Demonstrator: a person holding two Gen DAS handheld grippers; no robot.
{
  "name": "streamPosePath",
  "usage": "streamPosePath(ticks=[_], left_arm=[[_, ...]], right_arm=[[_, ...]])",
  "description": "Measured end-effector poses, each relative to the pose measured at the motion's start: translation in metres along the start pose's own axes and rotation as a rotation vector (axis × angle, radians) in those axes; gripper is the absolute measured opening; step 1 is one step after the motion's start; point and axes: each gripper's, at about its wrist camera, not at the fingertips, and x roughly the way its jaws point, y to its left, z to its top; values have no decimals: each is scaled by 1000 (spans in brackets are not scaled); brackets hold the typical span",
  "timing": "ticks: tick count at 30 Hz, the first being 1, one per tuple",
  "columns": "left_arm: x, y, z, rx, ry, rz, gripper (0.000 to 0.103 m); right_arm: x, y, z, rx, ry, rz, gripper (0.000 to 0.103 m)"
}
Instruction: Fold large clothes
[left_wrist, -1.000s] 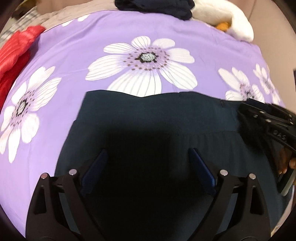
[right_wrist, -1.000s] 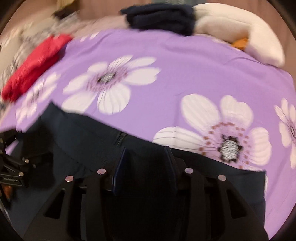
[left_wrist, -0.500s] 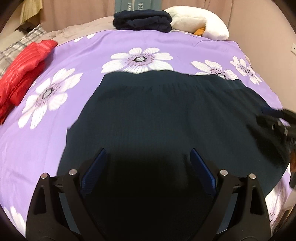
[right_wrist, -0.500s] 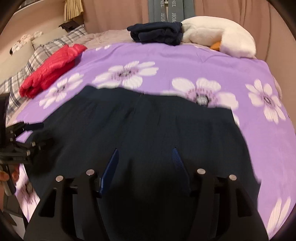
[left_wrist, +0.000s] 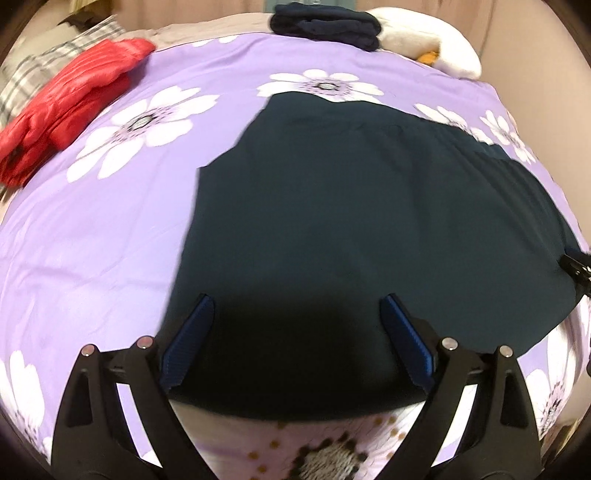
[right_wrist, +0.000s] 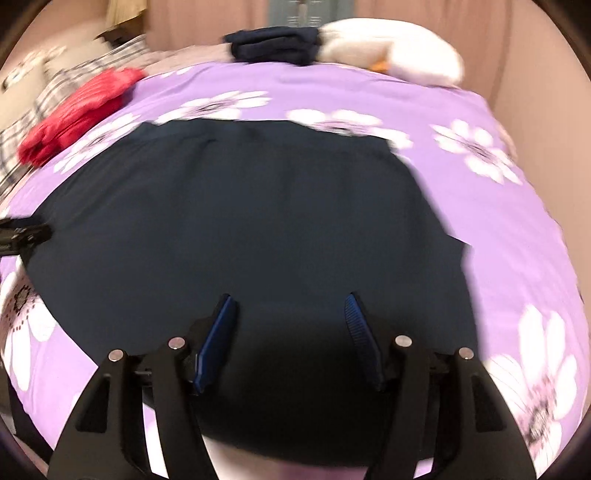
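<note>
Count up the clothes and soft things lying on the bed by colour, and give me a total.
Dark navy: 2, the spread-out garment and the folded pile at the far edge
Red: 1, the puffy jacket
White: 1, the plush toy beside the pile
Total: 4

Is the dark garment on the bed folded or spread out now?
Spread out. The dark garment lies flat and wide across the purple bedspread, with no fold line visible; neither tool grips it.
</note>
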Motion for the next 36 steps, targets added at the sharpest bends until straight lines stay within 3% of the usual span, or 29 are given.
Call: streamPosePath(ticks=[5, 10, 16, 22, 36], left_arm=[[-18, -12, 2, -1, -26, 15, 93], [-26, -56, 7, 57, -72, -19, 93], [-15, -105, 4, 128, -67, -16, 93], [-1, -113, -7, 140, -36, 6, 93], [4, -112, -15, 142, -19, 15, 95]], right_arm=[[-25, -21, -4, 88, -35, -94, 65], [-38, 23, 6, 38, -115, 32, 66], [-26, 81, 14, -33, -134, 138, 66], [-7, 114, -4, -135, -79, 138, 66], [3, 118, -15, -102, -55, 142, 66]])
